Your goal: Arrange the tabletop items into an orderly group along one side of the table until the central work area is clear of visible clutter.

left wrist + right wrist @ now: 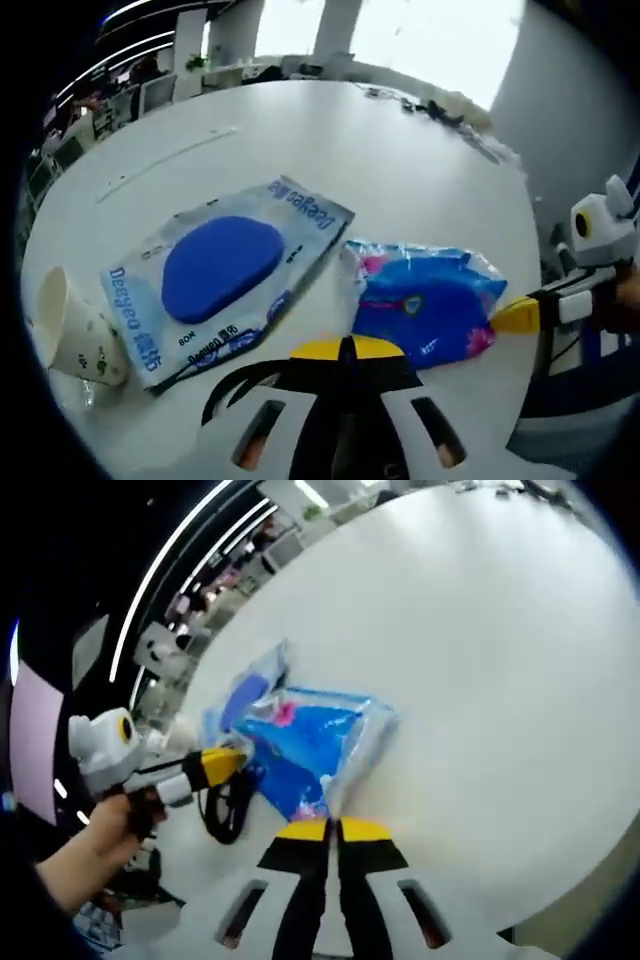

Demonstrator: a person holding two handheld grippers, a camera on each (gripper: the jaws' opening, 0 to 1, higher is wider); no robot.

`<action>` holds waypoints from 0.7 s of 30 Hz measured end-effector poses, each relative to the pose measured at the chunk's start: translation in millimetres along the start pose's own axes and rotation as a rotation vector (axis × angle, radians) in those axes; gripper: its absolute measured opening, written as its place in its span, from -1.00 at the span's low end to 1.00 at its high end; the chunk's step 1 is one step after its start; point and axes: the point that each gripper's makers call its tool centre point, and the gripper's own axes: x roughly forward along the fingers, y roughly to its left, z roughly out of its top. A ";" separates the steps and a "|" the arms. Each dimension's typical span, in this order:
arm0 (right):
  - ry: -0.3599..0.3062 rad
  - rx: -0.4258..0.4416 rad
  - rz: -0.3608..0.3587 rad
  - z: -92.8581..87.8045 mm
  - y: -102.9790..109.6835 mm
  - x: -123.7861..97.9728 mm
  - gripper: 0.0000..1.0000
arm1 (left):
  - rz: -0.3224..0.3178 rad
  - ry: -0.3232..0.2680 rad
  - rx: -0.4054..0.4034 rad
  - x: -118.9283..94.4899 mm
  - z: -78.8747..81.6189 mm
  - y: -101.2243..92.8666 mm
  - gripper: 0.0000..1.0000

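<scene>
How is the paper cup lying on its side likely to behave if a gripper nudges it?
The paper cup lies tipped over on the white table, so a nudge would probably roll it in a curve, given its tapered shape. It looks thin-walled and empty, so likely very light, and might crush under a firm squeeze.

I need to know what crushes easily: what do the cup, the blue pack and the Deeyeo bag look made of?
Cup: matte printed paper, probably.
Blue pack: soft glossy plastic film, wrinkled with highlights.
Deeyeo bag: shiny, flat, seemingly plastic, with a blue oval inside.
</scene>
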 end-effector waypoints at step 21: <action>-0.122 -0.091 0.013 67.1 -10.0 -28.2 -1.00 | 0.016 -0.103 -0.131 -7.2 44.4 -23.1 -1.00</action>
